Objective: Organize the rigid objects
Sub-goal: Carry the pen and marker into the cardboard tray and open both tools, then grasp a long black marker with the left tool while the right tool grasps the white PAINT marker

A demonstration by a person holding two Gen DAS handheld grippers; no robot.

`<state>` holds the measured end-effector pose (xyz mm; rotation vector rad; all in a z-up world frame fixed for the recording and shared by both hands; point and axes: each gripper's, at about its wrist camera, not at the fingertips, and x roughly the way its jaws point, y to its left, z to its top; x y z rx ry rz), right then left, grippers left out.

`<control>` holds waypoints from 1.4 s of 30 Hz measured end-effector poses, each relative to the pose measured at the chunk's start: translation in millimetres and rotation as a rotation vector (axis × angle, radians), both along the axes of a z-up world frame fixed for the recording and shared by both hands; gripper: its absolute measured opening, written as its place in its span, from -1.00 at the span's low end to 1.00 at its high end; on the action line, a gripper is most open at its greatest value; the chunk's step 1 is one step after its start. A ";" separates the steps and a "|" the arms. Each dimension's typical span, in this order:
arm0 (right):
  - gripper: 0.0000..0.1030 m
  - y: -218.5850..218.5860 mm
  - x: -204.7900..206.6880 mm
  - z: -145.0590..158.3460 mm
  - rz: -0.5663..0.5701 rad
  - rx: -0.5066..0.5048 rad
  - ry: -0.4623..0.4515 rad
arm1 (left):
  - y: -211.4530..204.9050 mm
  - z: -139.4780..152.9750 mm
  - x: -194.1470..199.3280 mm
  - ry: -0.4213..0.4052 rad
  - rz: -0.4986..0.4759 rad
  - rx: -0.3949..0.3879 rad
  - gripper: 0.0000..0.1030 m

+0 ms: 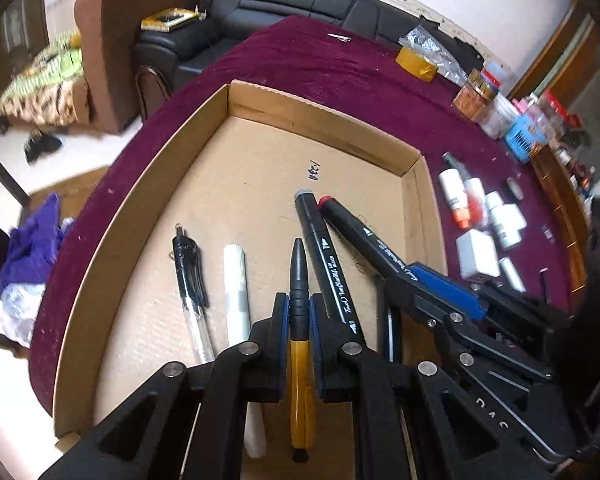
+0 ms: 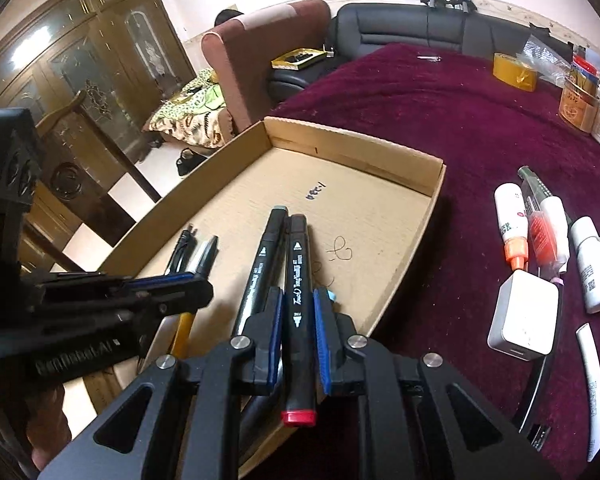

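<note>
While your left gripper (image 1: 299, 312) clamps the yellow-and-black plastic pen (image 1: 300, 344) and your right gripper (image 2: 298, 312) grips the red-capped black marker (image 2: 297, 312), both over the shallow cardboard tray (image 1: 140, 216), lower each flat beside the grey-capped black marker (image 1: 320, 256) (parallel, no crossing), then release.

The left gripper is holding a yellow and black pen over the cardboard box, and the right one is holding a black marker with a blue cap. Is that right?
Almost. The marker in the right gripper has a red cap, not blue; the right wrist view shows it. The left gripper does hold the yellow and black pen over the cardboard box.
</note>
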<state>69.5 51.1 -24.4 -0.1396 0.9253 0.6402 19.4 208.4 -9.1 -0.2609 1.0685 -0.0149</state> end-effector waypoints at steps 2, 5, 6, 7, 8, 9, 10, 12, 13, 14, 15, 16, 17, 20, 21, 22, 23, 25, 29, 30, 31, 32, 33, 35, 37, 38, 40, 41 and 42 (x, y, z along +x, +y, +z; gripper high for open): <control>-0.71 1.2 1.6 -2.8 -0.005 -0.006 0.002 | -4.9 -1.8 0.3 -0.010 0.002 0.046 -0.82; -0.70 -0.2 1.6 -5.5 -0.008 0.008 0.012 | -6.8 -5.8 1.6 -0.007 0.005 0.065 -0.81; -0.70 -0.7 1.4 -6.5 -0.008 0.010 0.016 | -7.2 -7.5 1.3 -0.004 0.009 0.071 -0.81; -0.69 -0.2 0.9 -7.2 -0.007 0.012 0.022 | -7.1 -10.1 1.6 0.000 0.012 0.077 -0.81; -0.65 -0.4 1.5 -8.3 -0.008 0.017 0.030 | -6.8 -13.5 2.1 0.008 0.016 0.078 -0.81; -0.59 -0.4 2.6 -7.9 -0.005 0.026 0.033 | -6.3 -15.0 1.8 0.000 0.022 0.072 -0.81; -0.56 -0.6 2.6 -6.9 0.000 0.037 0.034 | -6.3 -15.1 1.5 -0.006 0.025 0.073 -0.81; -0.38 -1.9 0.5 -5.2 0.015 0.057 0.035 | -6.2 -16.5 0.7 -0.016 0.030 0.084 -0.79; -0.35 -3.3 -1.5 -2.9 0.011 0.057 0.018 | -5.7 -16.8 0.2 -0.022 0.033 0.086 -0.73; -0.28 -4.4 -3.2 -1.7 0.011 0.059 0.009 | -4.7 -16.6 -0.2 -0.026 0.035 0.084 -0.60; -0.17 -7.1 -5.4 0.4 0.013 0.066 0.000 | -3.6 -15.5 -1.4 -0.028 0.038 0.081 -0.50; -0.05 -13.1 -6.7 3.1 0.010 0.087 -0.005 | -1.3 -15.5 -2.6 -0.030 0.049 0.074 -0.16; 0.01 -18.3 -8.9 5.6 0.015 0.117 0.000 | -0.2 -14.9 -3.7 -0.031 0.055 0.070 0.21; 0.34 -37.6 -22.1 18.1 0.021 0.189 -0.030 | -3.9 -11.5 -10.6 -0.050 0.071 0.096 0.38; 0.39 -43.0 -26.3 21.7 0.033 0.217 -0.038 | -7.3 -9.1 -13.4 -0.057 0.066 0.110 0.38; 0.40 -50.1 -31.2 25.6 0.048 0.248 -0.041 | -11.1 -6.9 -16.1 -0.066 0.058 0.118 0.38; 0.40 -60.2 -37.8 30.4 0.060 0.282 -0.047 | -16.1 -4.2 -19.2 -0.076 0.049 0.128 0.38; 0.40 -75.0 -45.6 36.0 0.063 0.314 -0.063 | -25.3 2.5 -25.0 -0.103 0.037 0.145 0.38; 0.40 -117.6 -62.1 38.9 0.038 0.356 -0.079 | -53.3 23.6 -38.2 -0.199 0.014 0.192 0.39; 0.40 -126.9 -65.8 38.4 0.032 0.364 -0.078 | -63.0 29.6 -40.9 -0.225 0.000 0.186 0.41; 0.40 -139.0 -69.0 36.9 0.020 0.371 -0.078 | -69.2 32.8 -42.2 -0.238 -0.014 0.179 0.49; 0.40 -148.0 -70.7 35.4 0.004 0.370 -0.077 | -82.7 37.4 -43.5 -0.256 -0.049 0.165 0.56; 0.40 -159.1 -72.0 32.8 -0.016 0.366 -0.075 | -91.0 39.9 -44.2 -0.264 -0.072 0.160 0.57; 0.40 -183.1 -74.7 26.3 -0.073 0.354 -0.070 | -115.7 41.7 -42.3 -0.269 -0.136 0.161 0.59; 0.37 -201.2 -75.9 22.1 -0.120 0.352 -0.064 | -135.5 38.9 -38.1 -0.263 -0.180 0.167 0.59; 0.33 -209.6 -75.3 20.6 -0.143 0.347 -0.060 | -146.7 36.3 -36.0 -0.257 -0.204 0.168 0.59; 0.15 -225.0 -72.6 19.1 -0.190 0.327 -0.062 | -163.5 31.4 -33.5 -0.244 -0.241 0.157 0.58; 0.11 -234.7 -68.7 18.8 -0.222 0.311 -0.063 | -170.7 28.8 -31.5 -0.235 -0.258 0.149 0.58; 0.03 -239.8 -64.9 18.2 -0.245 0.300 -0.062 | -177.9 25.9 -28.8 -0.223 -0.274 0.145 0.58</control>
